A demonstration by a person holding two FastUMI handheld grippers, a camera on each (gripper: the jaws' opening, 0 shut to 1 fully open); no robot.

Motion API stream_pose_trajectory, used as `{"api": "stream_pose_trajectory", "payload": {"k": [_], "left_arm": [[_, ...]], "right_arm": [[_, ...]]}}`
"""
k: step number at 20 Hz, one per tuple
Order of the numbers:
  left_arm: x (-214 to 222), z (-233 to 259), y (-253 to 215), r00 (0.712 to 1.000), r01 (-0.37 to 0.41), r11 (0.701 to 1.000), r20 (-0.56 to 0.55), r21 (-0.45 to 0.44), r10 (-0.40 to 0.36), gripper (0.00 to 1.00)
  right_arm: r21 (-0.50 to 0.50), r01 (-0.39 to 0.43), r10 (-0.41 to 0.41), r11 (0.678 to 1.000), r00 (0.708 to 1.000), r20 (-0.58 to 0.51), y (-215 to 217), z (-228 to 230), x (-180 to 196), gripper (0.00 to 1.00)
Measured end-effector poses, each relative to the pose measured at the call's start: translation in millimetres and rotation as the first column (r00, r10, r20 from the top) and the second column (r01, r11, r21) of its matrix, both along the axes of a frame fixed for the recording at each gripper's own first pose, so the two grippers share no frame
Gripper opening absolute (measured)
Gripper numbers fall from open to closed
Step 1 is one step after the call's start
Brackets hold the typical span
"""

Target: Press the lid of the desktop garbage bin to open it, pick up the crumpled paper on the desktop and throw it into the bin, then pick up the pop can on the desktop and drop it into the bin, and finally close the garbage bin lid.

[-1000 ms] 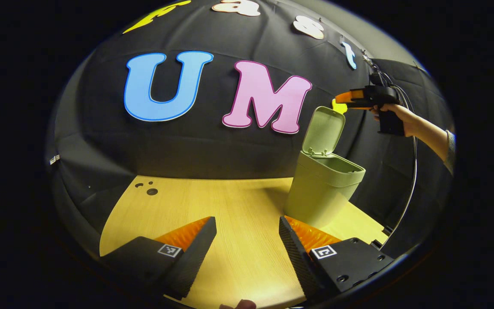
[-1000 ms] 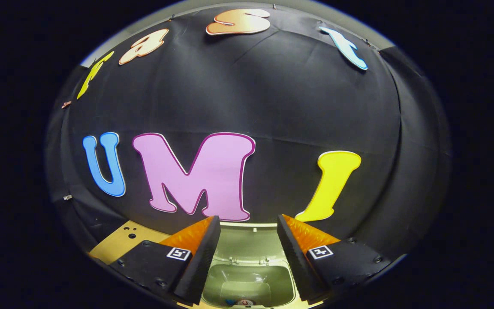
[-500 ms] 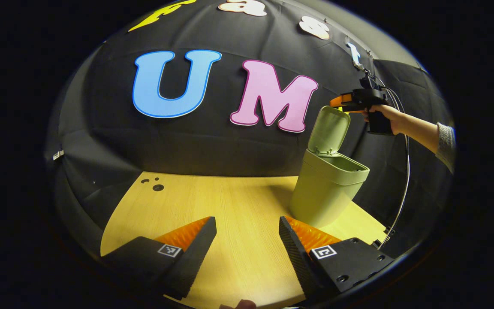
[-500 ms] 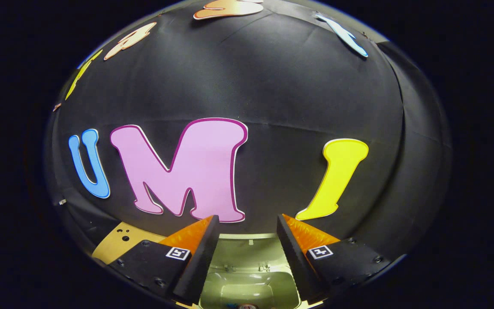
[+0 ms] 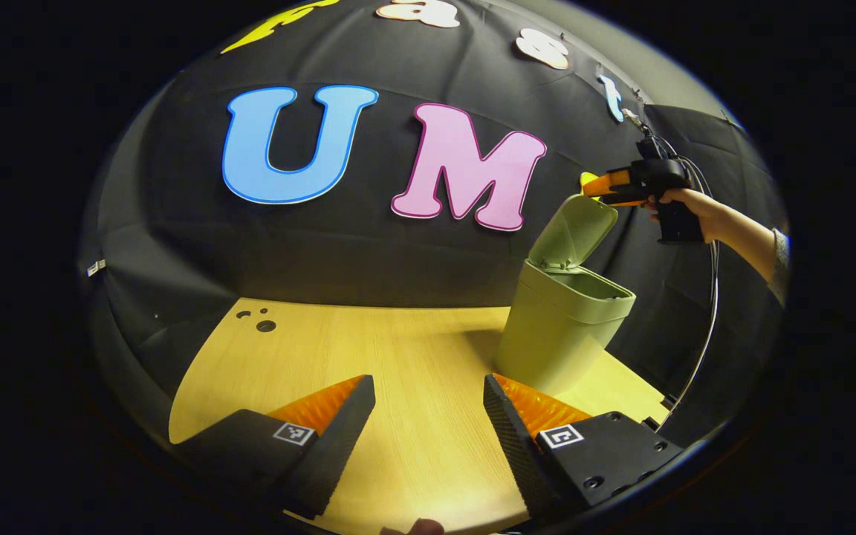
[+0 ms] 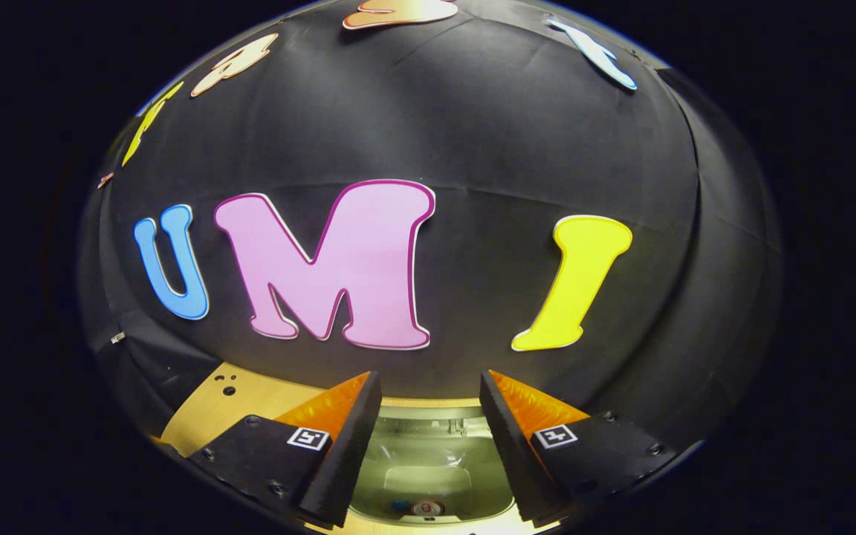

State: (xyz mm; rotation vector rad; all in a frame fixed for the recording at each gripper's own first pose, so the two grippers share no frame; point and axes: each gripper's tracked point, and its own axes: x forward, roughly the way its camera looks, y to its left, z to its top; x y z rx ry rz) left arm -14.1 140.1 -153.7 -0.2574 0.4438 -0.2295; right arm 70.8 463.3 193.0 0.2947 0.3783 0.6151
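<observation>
The green bin (image 5: 558,338) stands on the wooden table's right side, its lid (image 5: 575,230) tipped partway forward over the mouth. My right gripper (image 5: 591,183), held by a hand (image 5: 703,215), rests at the lid's top edge. In the right gripper view that gripper (image 6: 428,394) is open, with the lid's (image 6: 428,414) rim just under its fingertips and the bin's inside (image 6: 428,472) below. The pop can's top (image 6: 426,508) lies at the bottom of the bin. My left gripper (image 5: 428,401) hovers open over the table, left of the bin, holding nothing.
The wooden table (image 5: 368,349) has small holes (image 5: 265,325) at its far left corner. A cable (image 5: 707,327) hangs from the right gripper down past the table's right edge. The black cloth wall stands close behind the bin.
The lid has tipped forward from nearly upright to a slant over the bin's mouth, with the right gripper at its top edge. The left gripper has barely moved.
</observation>
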Motion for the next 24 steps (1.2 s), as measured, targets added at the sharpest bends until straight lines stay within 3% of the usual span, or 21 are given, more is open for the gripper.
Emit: {"api": "stream_pose_trajectory", "payload": {"k": [9, 24], "left_arm": [[-6, -4, -9, 1.000, 0.016, 1.000, -0.010, 0.006, -0.016, 0.94], [-6, -5, -10, 1.000, 0.016, 1.000, -0.012, 0.016, -0.016, 0.94]], "right_arm": [[-0.059, -0.069, 0.062, 0.996, 0.992, -0.113, 3, -62, -46, 0.84], [-0.100, -0.115, 0.088, 0.988, 0.968, -0.235, 14, -128, -83, 0.85]]}}
